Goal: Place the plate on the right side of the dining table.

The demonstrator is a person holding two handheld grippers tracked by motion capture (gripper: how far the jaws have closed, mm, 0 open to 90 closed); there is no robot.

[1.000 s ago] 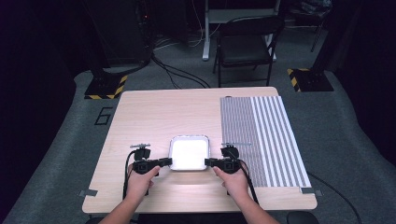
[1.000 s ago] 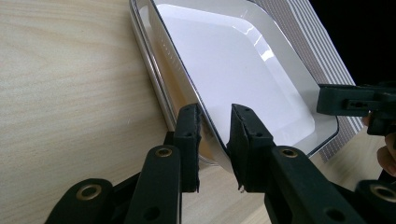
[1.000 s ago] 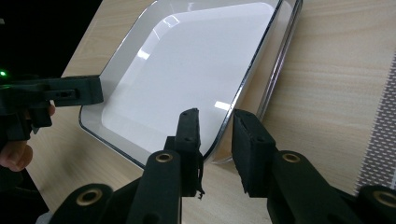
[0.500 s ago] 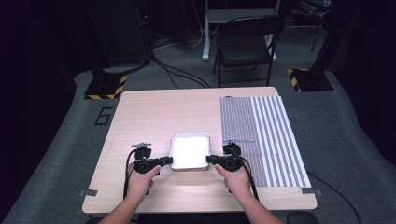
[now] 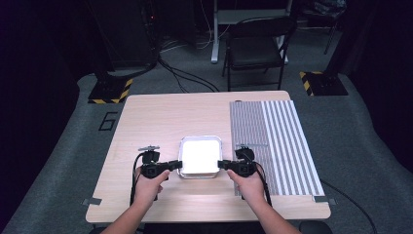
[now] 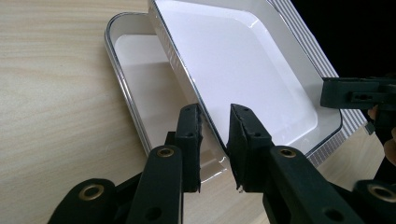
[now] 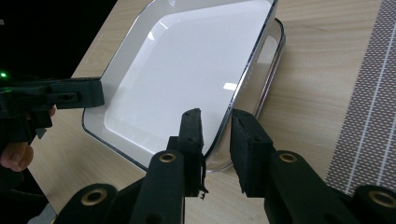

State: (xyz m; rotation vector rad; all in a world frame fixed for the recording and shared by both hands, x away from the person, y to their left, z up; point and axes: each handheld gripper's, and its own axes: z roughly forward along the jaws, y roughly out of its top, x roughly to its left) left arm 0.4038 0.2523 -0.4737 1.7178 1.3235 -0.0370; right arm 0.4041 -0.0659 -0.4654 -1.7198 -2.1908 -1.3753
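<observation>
Already gripped: left gripper [image 5: 174, 164] and right gripper [image 5: 222, 165] pinch opposite rims of the top tray [image 5: 199, 155], lower centre; separating it from the tray beneath [image 6: 140, 70] remains.

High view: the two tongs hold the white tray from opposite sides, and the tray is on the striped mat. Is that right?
Not quite. The left tongs and right tongs do hold the white tray from opposite sides, but it is over the bare wooden table, beside the striped mat, not on it. The high view shows this.
</observation>
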